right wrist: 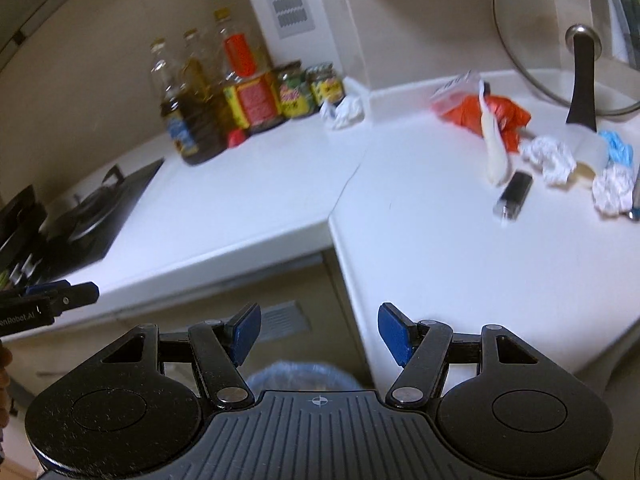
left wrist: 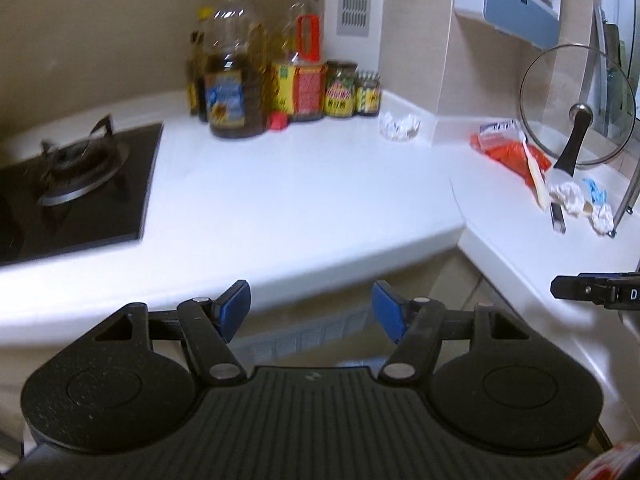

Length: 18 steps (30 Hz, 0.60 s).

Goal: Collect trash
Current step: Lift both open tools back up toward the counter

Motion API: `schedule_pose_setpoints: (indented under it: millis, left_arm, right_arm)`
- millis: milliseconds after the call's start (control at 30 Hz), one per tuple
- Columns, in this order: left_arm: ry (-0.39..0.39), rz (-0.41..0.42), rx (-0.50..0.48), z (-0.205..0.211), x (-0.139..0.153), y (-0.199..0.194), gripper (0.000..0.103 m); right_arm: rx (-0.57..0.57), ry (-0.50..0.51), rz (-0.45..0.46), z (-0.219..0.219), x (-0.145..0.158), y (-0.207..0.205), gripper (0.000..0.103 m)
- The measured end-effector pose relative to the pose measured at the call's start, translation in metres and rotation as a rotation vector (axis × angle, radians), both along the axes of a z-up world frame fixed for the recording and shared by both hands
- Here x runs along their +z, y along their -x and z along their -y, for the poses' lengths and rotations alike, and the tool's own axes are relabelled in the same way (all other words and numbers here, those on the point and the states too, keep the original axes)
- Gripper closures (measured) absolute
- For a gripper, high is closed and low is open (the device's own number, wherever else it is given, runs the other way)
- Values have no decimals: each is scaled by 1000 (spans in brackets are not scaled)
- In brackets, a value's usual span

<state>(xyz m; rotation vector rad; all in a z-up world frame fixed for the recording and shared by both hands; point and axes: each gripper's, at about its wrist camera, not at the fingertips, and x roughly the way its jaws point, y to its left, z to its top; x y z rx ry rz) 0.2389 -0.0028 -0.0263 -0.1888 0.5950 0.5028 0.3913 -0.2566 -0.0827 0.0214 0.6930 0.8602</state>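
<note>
Crumpled white paper lies on the white counter at the right, with a second wad and blue scrap beside it. An orange wrapper sits further back. Another white wad rests in the corner by the jars; the left wrist view shows it as well. My left gripper hangs open in front of the counter edge, nothing between its blue pads. My right gripper is open too, empty, above a bin with a blue liner.
Oil bottles and jars stand at the back corner. A gas burner sits at the left. A glass lid leans in a rack at the right, with a black lighter and a cream utensil nearby.
</note>
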Motion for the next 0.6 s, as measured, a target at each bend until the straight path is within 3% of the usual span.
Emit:
schedule_pose_setpoints:
  millis: [300,600]
  left_arm:
    - [-52,19,-132,-75,13,-89,39]
    - [-195,-7,-190,-143,9,-199,44]
  right_arm:
    - [-92,-11,35,-66,11,-51,38]
    - [-173,-29,37,-149,11,-107,38]
